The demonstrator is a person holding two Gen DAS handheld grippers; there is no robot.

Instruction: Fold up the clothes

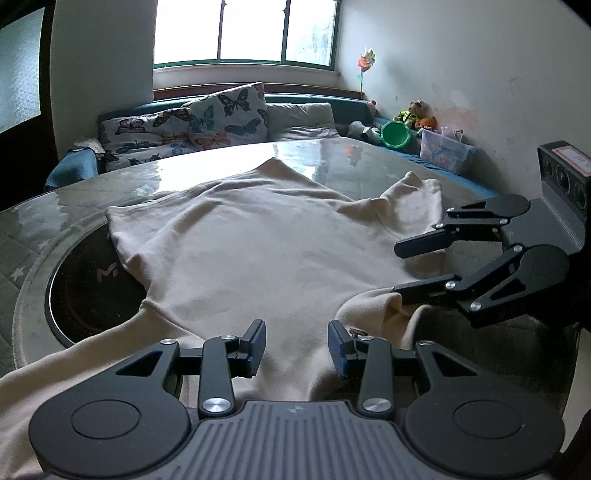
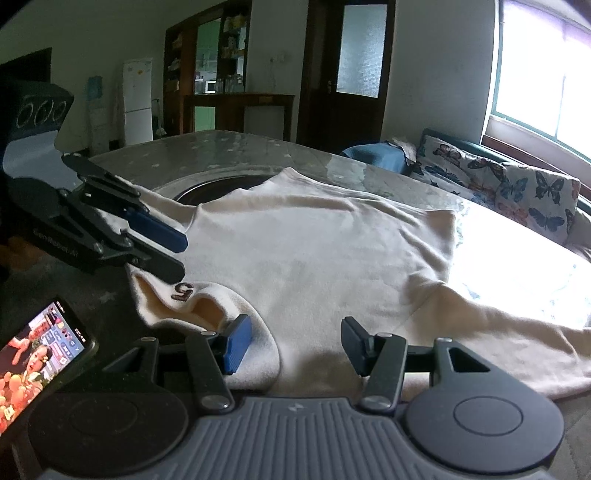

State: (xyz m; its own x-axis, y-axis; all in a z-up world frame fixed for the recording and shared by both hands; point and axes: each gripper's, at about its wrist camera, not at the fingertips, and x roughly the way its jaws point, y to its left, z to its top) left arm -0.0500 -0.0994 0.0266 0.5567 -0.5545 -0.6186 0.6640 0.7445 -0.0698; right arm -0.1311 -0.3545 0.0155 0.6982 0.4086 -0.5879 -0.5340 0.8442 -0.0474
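Left hand-held gripper (image 1: 297, 347): spread above the shirt (image 1: 258, 251)
Right hand-held gripper (image 2: 295, 345): spread, collar (image 2: 192, 306) just left
Worktop (image 1: 332, 162): covered by shirt

Cream shirt (image 1: 266, 251) spread flat on glossy table (image 1: 332, 158), back side up, sleeves out left and right. Left gripper (image 1: 297, 349) low over the near edge at the collar, fingers (image 1: 255, 347) apart — fabric between them, none pinched. Right gripper (image 1: 397, 267) enters from the right, fingers parted around the shoulder fold by the neck opening (image 1: 373, 306). Dark round burner (image 1: 92, 291) set in the table, partly under the shirt's left side. Behind — sofa with butterfly pillows (image 1: 225, 118), green bowl (image 1: 396, 134), toys, window (image 1: 245, 31).
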